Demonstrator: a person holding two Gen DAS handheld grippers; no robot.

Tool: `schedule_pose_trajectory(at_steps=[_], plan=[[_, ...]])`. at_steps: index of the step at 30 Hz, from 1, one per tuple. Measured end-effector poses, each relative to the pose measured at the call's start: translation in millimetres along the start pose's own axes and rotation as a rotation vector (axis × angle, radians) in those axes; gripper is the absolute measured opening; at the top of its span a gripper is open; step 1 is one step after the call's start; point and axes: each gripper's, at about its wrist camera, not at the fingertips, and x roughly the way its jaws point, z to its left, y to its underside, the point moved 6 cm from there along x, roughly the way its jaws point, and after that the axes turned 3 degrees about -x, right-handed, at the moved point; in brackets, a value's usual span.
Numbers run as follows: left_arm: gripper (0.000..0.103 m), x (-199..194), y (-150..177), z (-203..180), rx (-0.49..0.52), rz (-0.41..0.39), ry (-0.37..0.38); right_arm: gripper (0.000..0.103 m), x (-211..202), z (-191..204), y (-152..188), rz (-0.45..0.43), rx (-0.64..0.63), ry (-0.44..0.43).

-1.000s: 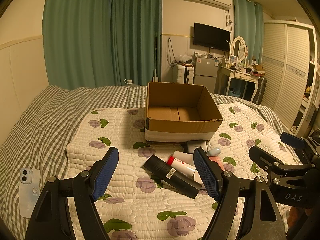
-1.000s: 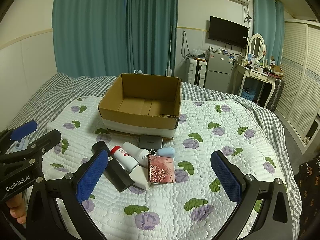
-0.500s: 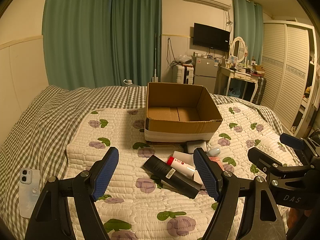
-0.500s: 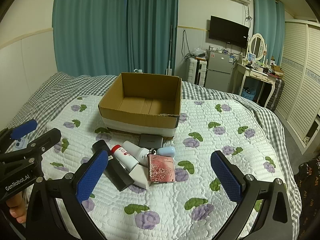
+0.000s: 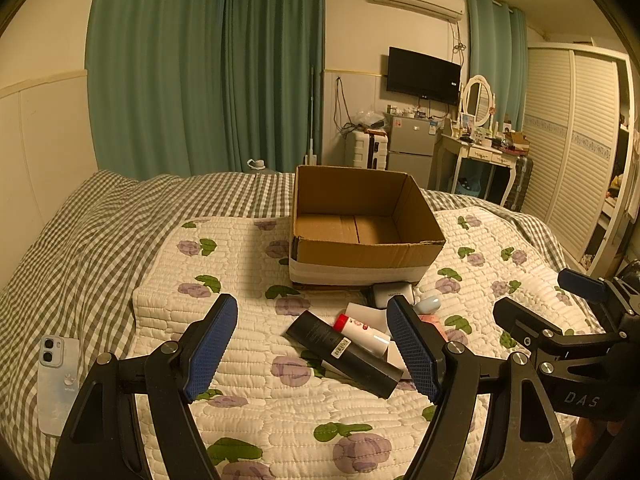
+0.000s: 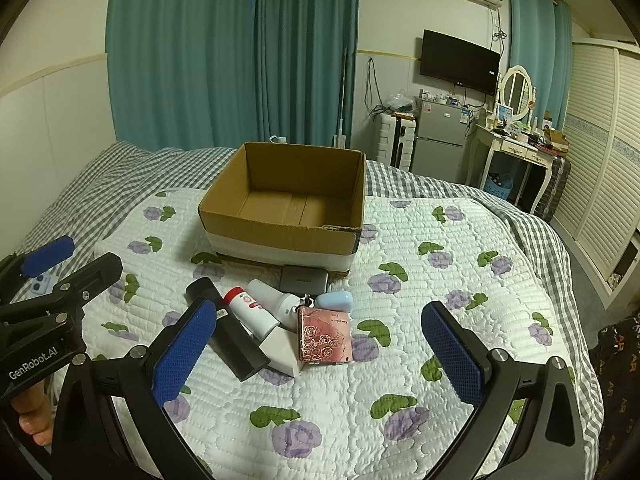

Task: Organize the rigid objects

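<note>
Nothing has shifted over the last second: left gripper (image 5: 312,344) and right gripper (image 6: 320,352) both hover released. The clutter, black tube (image 6: 228,332) included, waits at 6 o'clock of the empty cardboard box (image 6: 280,216); sorting hasn't begun.

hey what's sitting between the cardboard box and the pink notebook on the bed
In the right wrist view, a grey charger lies against the box front, and a pale blue case sits just above the pink notebook, with small keys beside it.

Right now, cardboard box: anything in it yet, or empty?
Empty as far as visible. The cardboard box is open-topped, and its bare floor shows in both views; the strip behind the near wall is hidden.
</note>
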Motion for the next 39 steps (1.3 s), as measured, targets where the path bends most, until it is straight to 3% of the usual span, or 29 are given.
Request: schedule_pose_trajectory(at_steps=[28,33,39], plan=[[0.080,4,5,-1,0.002,0.017,-0.002,0.103,4,-1,-1,0.015,-0.015,-0.014],[0.080,16,9,-8,0.016,0.049,-0.012,0.103,15,-6,-2,0.035,-0.035,-0.018],[0.080,56,15,-13,-0.002,0.171,-0.049,0.103,48,-20,0,0.095,-0.078,-0.018]])
